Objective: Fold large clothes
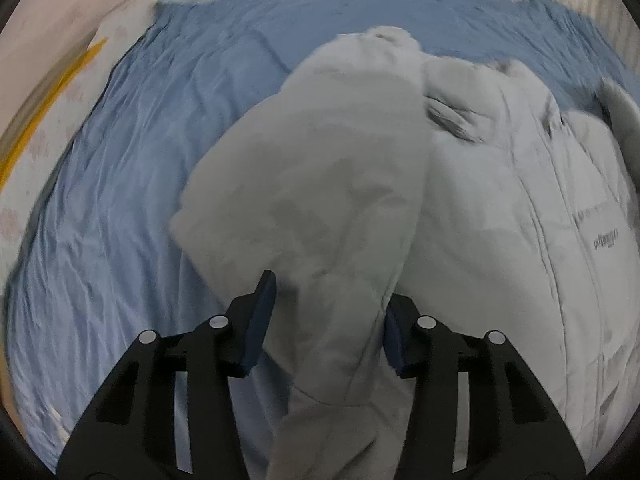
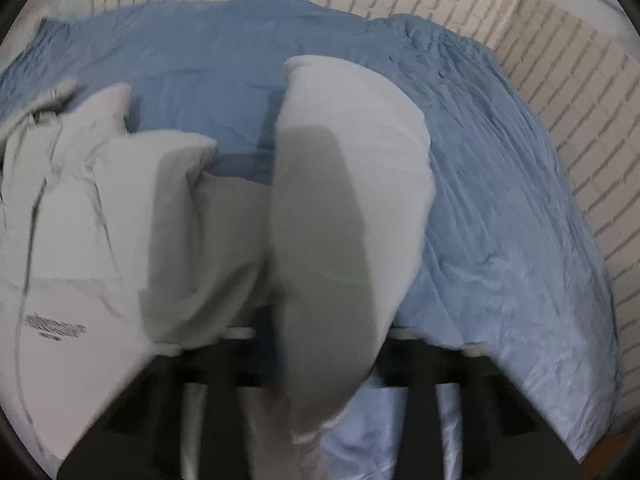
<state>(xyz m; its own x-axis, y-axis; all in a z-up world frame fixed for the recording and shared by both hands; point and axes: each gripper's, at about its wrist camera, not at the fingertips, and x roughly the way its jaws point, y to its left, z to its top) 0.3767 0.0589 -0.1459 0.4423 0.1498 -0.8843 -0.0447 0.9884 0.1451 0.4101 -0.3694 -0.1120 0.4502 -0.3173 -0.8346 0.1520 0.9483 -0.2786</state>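
Note:
A large pale grey padded jacket (image 1: 500, 208) lies on a blue bedsheet (image 1: 120, 200). In the left wrist view one sleeve (image 1: 320, 184) runs between my left gripper's (image 1: 330, 312) blue-padded fingers, which close on it and hold it lifted. In the right wrist view the jacket body (image 2: 80, 220) with a small printed logo lies at left, and the other sleeve (image 2: 344, 184) hangs from my right gripper (image 2: 320, 344), whose fingers are mostly hidden by the cloth. Both views are motion-blurred.
The blue sheet (image 2: 500, 200) covers the bed. A white brick-patterned wall (image 2: 580, 92) runs behind and to the right of it. A pale floor with a yellow stripe (image 1: 52, 92) shows left of the bed.

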